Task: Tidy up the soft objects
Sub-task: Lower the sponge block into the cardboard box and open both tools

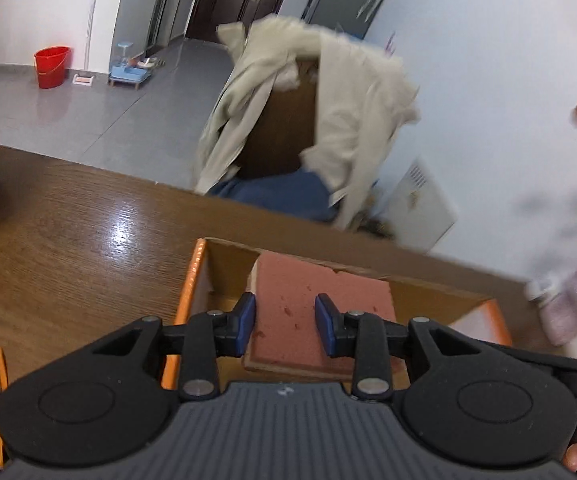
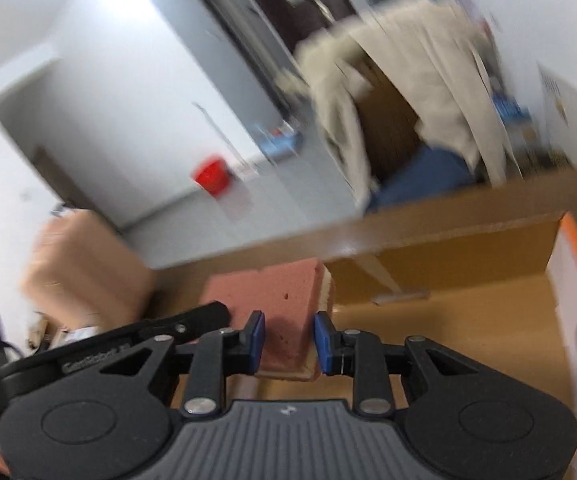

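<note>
Pink sponge with tan underside, cardboard box brown with orange edging, table brown wood-grain, bucket red, coat beige

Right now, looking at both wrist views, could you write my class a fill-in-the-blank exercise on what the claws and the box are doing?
1. Both claws, left claw and right claw, hold one pink ____ between them.
2. It hangs above an open cardboard box trimmed in ____.
3. The box stands on a brown wooden ____.
4. Behind it, a beige coat hangs over a ____.

Missing words: sponge; orange; table; chair
</note>
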`<state>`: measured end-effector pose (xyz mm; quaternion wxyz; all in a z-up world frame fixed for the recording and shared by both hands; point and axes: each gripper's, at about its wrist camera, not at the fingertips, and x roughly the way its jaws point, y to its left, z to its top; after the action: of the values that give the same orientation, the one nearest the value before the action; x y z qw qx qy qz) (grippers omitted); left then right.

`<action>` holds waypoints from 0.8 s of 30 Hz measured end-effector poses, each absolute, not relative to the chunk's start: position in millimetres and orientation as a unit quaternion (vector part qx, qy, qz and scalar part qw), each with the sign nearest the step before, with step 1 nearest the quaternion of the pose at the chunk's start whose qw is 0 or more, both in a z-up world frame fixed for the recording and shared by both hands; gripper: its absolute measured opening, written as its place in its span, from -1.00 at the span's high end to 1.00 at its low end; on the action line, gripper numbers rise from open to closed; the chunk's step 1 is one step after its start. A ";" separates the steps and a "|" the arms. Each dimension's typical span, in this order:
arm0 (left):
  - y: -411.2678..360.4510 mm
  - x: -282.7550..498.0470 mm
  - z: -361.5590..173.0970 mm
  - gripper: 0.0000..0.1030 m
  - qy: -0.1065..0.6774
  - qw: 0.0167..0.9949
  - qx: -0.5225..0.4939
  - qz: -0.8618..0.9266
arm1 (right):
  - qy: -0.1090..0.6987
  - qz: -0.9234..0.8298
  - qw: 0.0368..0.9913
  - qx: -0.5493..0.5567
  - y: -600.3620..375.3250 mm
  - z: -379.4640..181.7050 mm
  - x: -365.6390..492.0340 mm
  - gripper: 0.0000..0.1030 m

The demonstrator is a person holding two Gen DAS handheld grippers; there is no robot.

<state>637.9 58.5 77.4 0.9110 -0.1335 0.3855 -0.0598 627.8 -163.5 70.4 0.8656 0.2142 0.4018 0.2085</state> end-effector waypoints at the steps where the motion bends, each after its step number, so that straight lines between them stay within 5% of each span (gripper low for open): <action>1: 57.1 645.0 70.1 0.35 0.389 0.911 -0.126 -0.054 | 0.415 0.196 0.861 0.218 -158.9 57.9 643.0 0.50; 8: 62.9 645.3 59.7 0.30 0.385 0.915 -0.107 -0.052 | 0.443 0.167 0.860 0.191 -127.7 12.1 668.2 0.50; 15: 69.0 607.0 115.1 0.18 0.350 0.932 -0.079 -0.039 | 0.417 0.160 0.877 0.175 -141.4 53.3 647.8 0.49; 19: 72.4 561.8 160.0 -0.76 0.326 0.944 -0.047 -0.019 | 0.380 0.164 0.896 0.161 -169.0 109.0 613.5 0.40; 24: 75.2 492.6 199.9 -0.80 0.287 0.958 -0.001 0.012 | 0.333 0.146 0.923 0.126 -212.5 171.0 551.2 0.02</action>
<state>492.6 75.2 199.9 0.9579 -0.0013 0.2867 0.0119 551.2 -212.5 171.0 0.9231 0.1261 0.3326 0.1459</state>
